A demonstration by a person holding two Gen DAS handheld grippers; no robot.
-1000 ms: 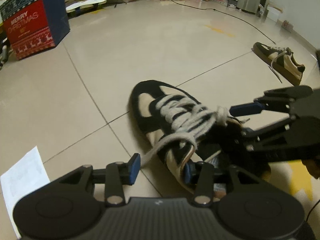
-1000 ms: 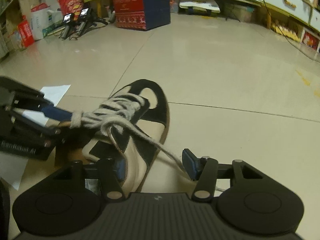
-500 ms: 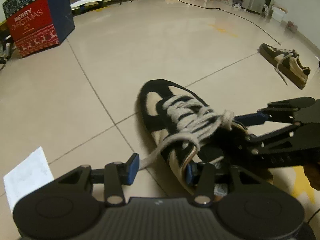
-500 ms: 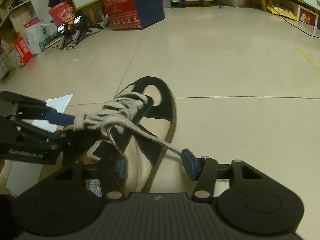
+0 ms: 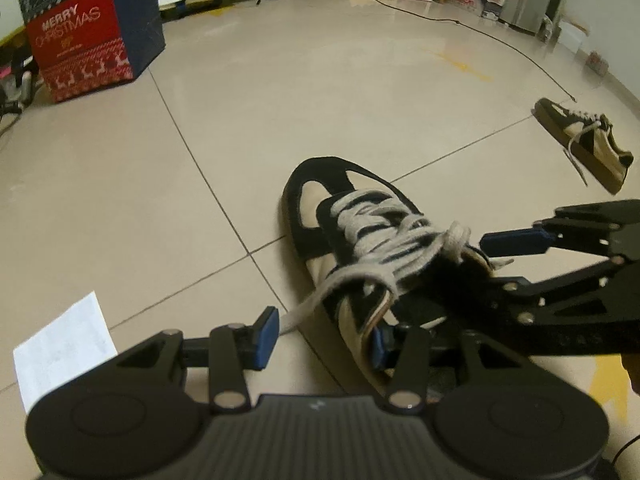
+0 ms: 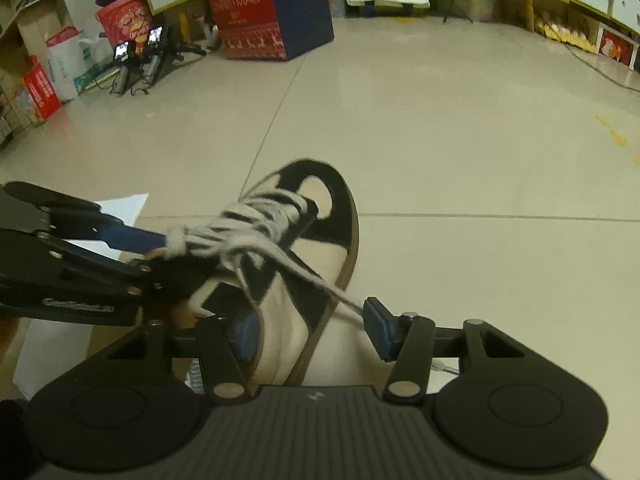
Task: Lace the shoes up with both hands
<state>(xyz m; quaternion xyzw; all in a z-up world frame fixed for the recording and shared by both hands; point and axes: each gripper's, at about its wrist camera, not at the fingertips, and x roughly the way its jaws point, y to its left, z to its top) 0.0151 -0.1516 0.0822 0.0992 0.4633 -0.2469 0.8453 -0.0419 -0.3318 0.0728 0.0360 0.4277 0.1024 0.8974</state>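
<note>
The shoe [image 5: 352, 256] sits mid-floor [image 5: 320, 92], laces [image 5: 384, 236] bunched over the tongue. Both grippers straddle its heel with jaws spread, pinching nothing: left gripper [image 5: 320, 338], right gripper [image 6: 310, 330]. Second shoe [image 5: 584, 140] lies well apart toward the floor's far right edge.

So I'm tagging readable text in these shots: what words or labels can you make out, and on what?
"MERRY CHRISTMAS": white letters on the red face of the red and navy gift box, also legible in the right wrist view.
Pale lettering on the black left gripper body: too blurred to read.
Print on the red snack packages by the shelves: too small to read.
</note>
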